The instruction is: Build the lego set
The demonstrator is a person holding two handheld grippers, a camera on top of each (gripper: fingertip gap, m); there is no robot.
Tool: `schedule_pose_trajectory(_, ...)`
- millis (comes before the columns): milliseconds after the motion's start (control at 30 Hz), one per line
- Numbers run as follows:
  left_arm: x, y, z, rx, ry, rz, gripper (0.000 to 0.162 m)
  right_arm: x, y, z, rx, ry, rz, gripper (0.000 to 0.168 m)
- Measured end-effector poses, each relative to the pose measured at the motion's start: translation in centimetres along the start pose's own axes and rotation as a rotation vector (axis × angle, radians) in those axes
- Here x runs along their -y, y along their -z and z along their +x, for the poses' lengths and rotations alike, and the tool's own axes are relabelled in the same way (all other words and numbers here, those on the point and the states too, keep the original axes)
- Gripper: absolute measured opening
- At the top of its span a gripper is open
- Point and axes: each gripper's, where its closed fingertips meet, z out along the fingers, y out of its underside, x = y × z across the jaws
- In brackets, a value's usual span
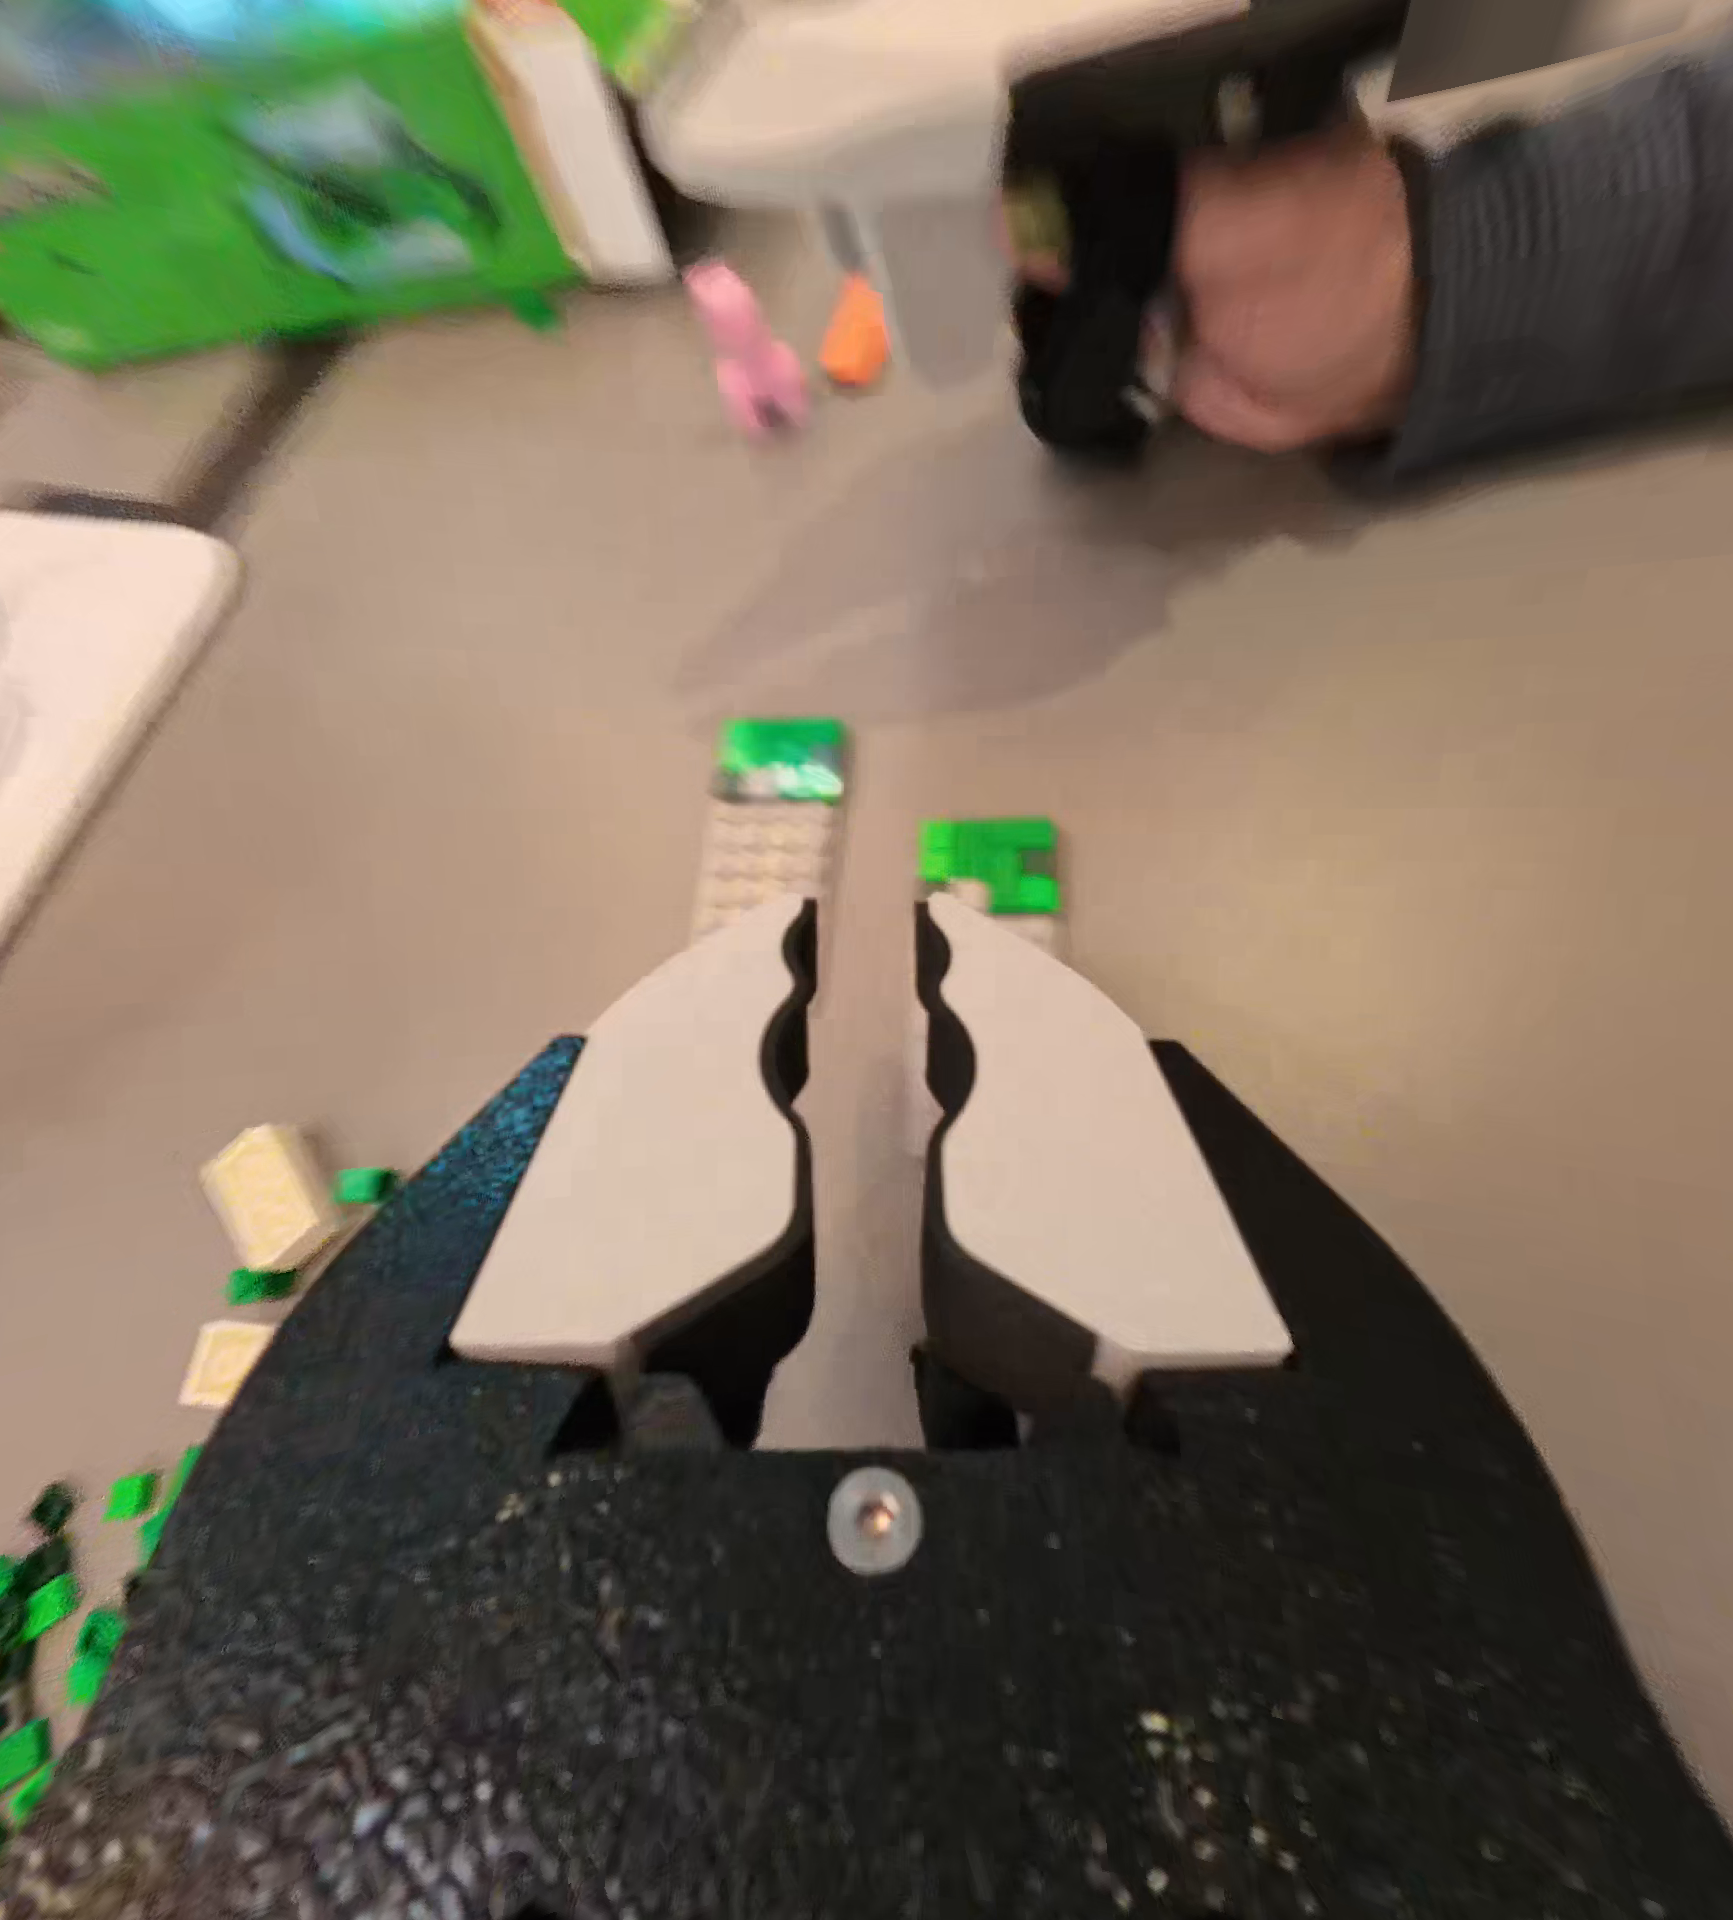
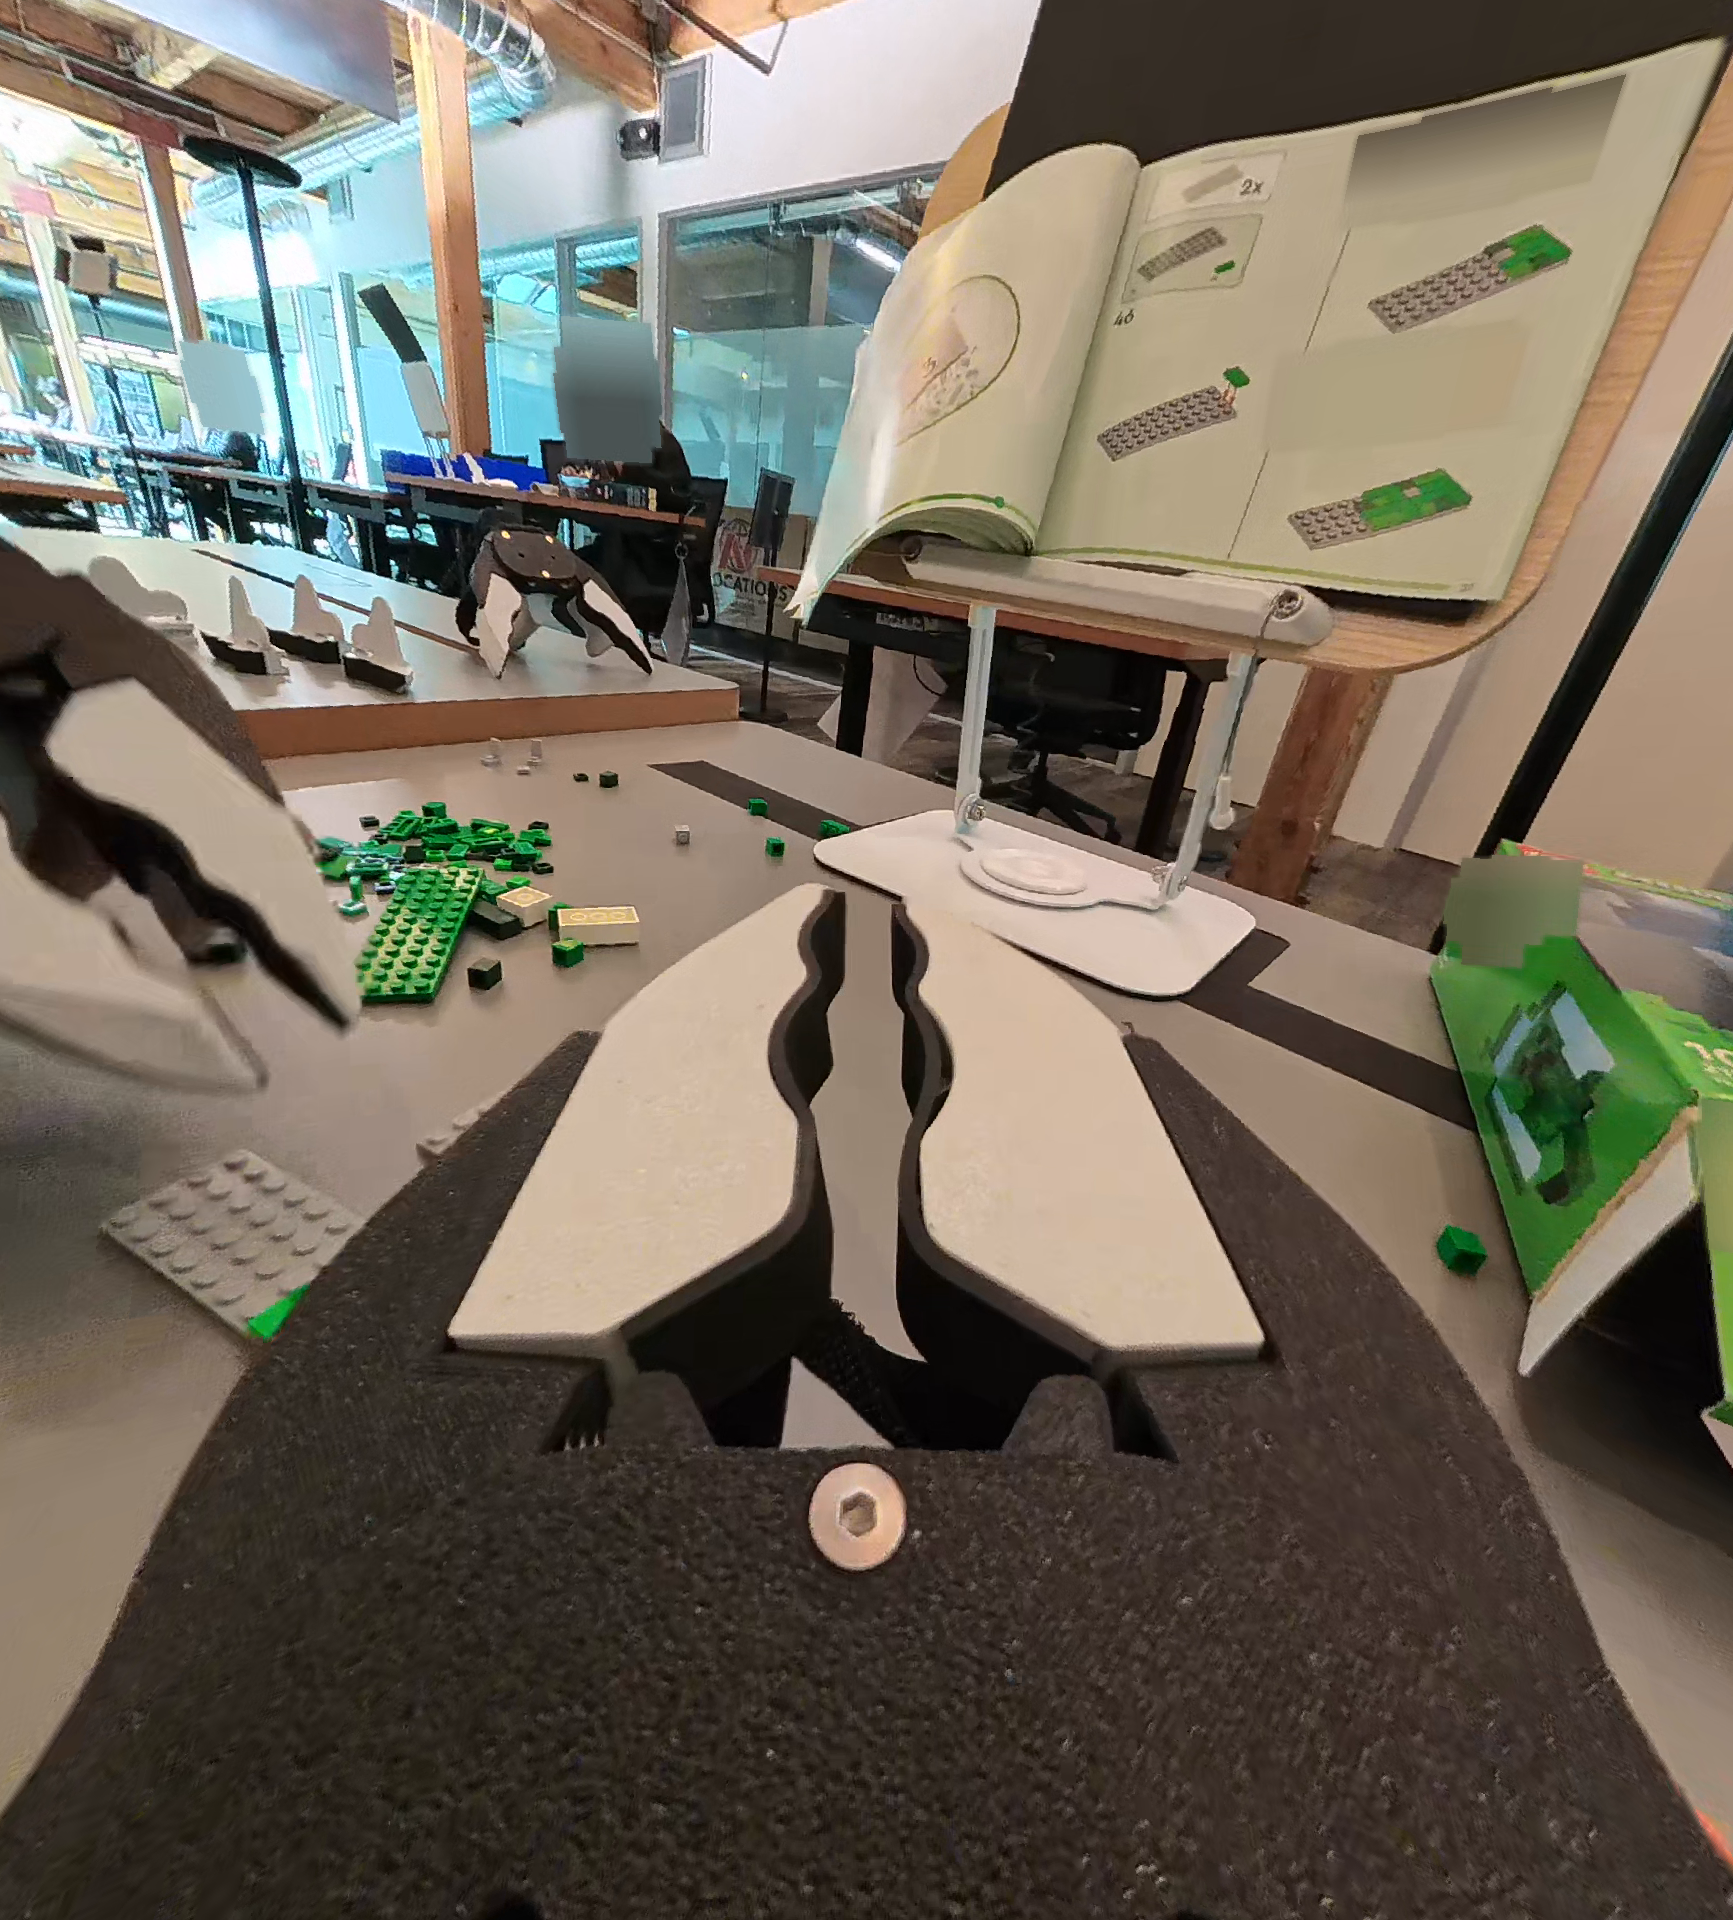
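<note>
In the left wrist view my left gripper (image 1: 869, 914) is open a little and empty, low over the grey table. Just beyond its tips lie two grey plates with green tiles on their far ends, one on the left (image 1: 779, 821) and one on the right (image 1: 987, 873). My right gripper (image 2: 862, 909) is open by a narrow gap and empty, held above the table. One grey plate (image 2: 228, 1236) lies to its lower left. The left gripper (image 2: 306, 1049) shows blurred at the left edge there. A hand (image 1: 1298, 301) holds the right gripper (image 1: 945, 343) at the far right.
A pile of loose green pieces (image 2: 446, 831), a long green plate (image 2: 420, 935) and cream bricks (image 2: 597, 920) lie at the left. An open instruction booklet (image 2: 1257, 364) sits on a white stand (image 2: 1049, 904). A green box (image 2: 1620, 1122) lies at the right. A pink figure (image 1: 748, 353) and an orange piece (image 1: 854, 332) lie beyond. The gap from one gripper's tips to the other's is roughly 12 cm.
</note>
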Motion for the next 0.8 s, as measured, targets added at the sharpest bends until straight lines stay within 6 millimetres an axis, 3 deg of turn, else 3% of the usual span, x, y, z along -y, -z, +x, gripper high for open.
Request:
schedule_pose_trajectory(33,0.8,0.5,-1.6,0.107,0.021,0.091,0.017,-0.1,-0.2,-0.1,0.004,0.021,-0.001,0.007)
schedule_pose_trajectory(167,3.0,2.7,-7.5,0.569,0.081,0.349,0.01,-0.2,-2.1,0.0,-0.001,0.052,0.013,0.002)
schedule_pose_trajectory(200,3.1,3.1,-8.2,0.65,0.062,0.371,0.0,-0.2,-2.7,0.0,-0.001,0.049,0.017,0.0)
schedule_pose_trajectory(267,3.4,3.9,-9.1,0.782,-0.001,0.414,0.0,-0.3,-3.9,-0.2,0.013,0.041,0.021,0.0)
schedule_pose_trajectory(467,3.2,1.7,-7.2,0.651,-0.064,0.423,0.0,-0.6,-6.6,-1.4,0.035,0.096,0.017,0.0)
schedule_pose_trajectory(800,2.8,1.6,-6.7,0.56,0.014,0.449,0.0,-0.6,-6.1,-1.2,0.023,0.113,0.035,0.0)
